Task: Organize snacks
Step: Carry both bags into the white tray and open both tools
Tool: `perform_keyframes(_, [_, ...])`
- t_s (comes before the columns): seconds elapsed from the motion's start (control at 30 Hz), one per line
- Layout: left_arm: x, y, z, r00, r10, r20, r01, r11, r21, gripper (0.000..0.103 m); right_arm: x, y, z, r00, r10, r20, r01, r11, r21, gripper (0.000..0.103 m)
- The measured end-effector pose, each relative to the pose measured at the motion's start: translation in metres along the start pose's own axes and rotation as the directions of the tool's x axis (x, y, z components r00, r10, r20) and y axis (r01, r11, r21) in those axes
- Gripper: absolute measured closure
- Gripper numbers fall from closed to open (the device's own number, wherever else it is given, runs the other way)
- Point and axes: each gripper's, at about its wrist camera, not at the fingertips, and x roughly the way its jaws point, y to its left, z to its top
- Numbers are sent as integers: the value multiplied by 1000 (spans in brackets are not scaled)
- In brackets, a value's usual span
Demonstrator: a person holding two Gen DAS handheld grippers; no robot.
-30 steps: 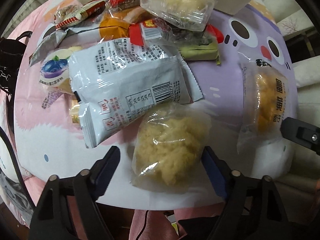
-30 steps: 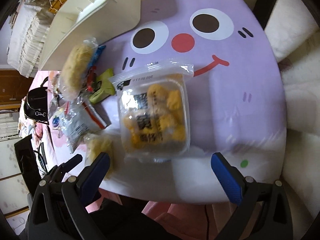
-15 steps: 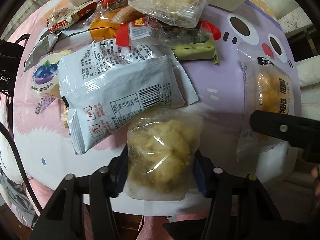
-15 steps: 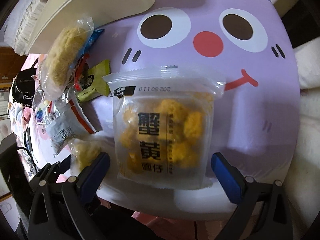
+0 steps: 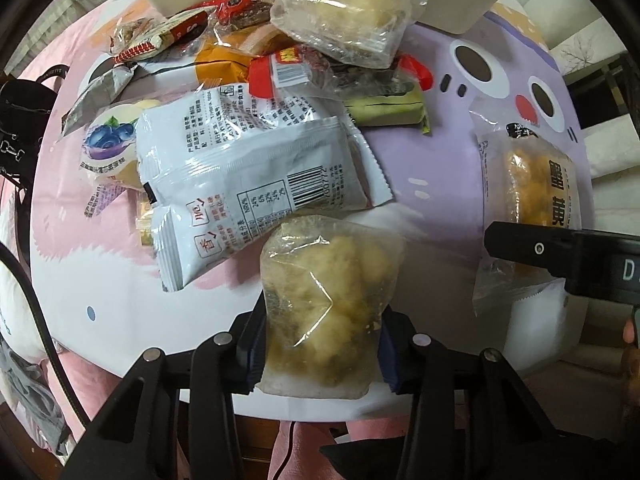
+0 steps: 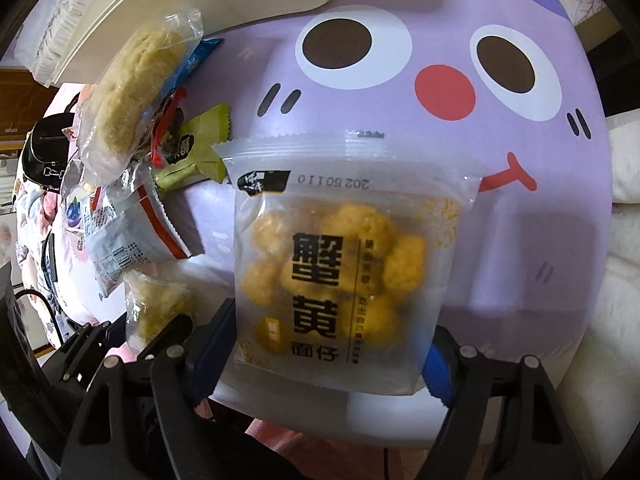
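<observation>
Cartoon faces are printed across the round tabletop (image 6: 532, 128), where a heap of mixed snack packets (image 5: 256, 120) is piled against a white bin (image 5: 460, 4) at the far edge. Near the front edge, the left tool (image 5: 320, 350) has just been closed: its blue pads, which stood well clear of the clear bag of pale puffs (image 5: 330, 308) a second ago, are now pressed against both sides of it, and the bag is visibly pinched between them while still lying on the tabletop. The right tool (image 6: 328, 356) has been brought down over the frosted pouch of yellow balls (image 6: 340, 264), and its jaws have just been narrowing; the pouch's lower end is now bracketed by the pads, which appear to sit against its edges, though a firm grip cannot be confirmed. Both packets are judged to be at the point of pickup, so a two-handed lift toward the bin seems the likely next step. Neither packet has yet been raised.
</observation>
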Motion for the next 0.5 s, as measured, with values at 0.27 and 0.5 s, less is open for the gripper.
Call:
perform_keyframes(0.27, [-27, 9, -3, 999, -18, 31, 17, 999, 32, 60, -22, -2, -10, 1000, 17, 23, -18, 1000, 2, 25])
perform_keyframes(0.5, [-62, 10, -6, 999, -19, 47, 17, 998, 52, 60, -58, -7, -18, 997, 19, 69, -17, 1000, -18, 25])
